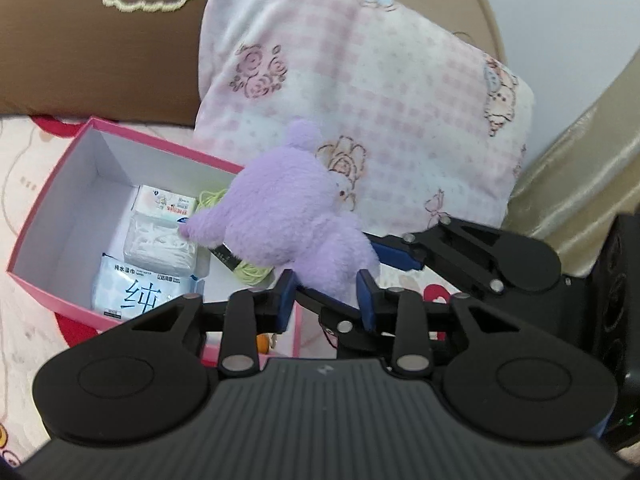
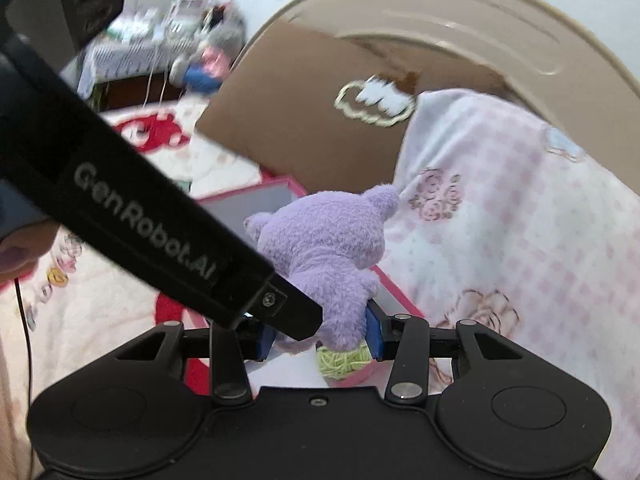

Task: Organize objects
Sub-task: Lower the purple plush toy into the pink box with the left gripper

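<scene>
**Plush hanging over the box's right end**

Both grippers are holding the purple plush (image 1: 288, 216) by its lower end, above the right end of the pink box (image 1: 56, 184). The left gripper (image 1: 326, 300) is clamped on the plush's bottom; the right gripper (image 2: 320, 336) is clamped on it from the right, just beside. The plush's long axis is leaning up and away from the fingers, head toward the pillow (image 1: 380, 92). The box's free floor is lying to the left, beyond the wipes (image 1: 136, 292).
</scene>
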Tool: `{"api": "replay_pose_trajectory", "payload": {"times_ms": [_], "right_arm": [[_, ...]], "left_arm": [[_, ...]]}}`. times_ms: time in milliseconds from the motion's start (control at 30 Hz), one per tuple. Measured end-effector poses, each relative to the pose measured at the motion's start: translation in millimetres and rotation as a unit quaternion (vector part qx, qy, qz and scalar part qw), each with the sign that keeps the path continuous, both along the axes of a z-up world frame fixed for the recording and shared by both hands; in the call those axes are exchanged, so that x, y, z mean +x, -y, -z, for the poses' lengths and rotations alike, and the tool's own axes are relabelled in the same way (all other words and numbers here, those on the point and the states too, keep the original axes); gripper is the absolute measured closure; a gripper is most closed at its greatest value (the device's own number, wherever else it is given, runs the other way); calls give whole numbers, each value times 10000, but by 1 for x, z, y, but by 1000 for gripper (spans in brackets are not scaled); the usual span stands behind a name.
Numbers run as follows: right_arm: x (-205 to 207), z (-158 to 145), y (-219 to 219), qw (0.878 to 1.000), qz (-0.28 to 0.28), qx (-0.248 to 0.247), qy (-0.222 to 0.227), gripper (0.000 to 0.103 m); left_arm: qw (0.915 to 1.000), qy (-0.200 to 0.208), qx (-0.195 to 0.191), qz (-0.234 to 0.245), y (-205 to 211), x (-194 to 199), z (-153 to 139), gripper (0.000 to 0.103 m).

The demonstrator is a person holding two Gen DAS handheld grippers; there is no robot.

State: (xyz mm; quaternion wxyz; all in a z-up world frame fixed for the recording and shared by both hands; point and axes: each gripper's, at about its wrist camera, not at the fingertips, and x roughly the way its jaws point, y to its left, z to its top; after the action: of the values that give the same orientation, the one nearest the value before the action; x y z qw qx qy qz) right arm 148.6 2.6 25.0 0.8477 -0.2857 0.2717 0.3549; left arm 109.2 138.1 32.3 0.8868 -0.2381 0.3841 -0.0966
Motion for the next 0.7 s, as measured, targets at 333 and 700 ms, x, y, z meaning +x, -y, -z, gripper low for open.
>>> {"api": "replay_pose_trajectory", "payload": {"times_ms": [333,700], "right_arm": [[32,31,-35,9977,-385,-245,-511,56],[76,68,-78,9883,-839,-416,-1200,56]], "left_arm": [[10000,-87,27,-30,-33,20,35,74],[9994,-221,150,-211,-72,34,68,74]]}}
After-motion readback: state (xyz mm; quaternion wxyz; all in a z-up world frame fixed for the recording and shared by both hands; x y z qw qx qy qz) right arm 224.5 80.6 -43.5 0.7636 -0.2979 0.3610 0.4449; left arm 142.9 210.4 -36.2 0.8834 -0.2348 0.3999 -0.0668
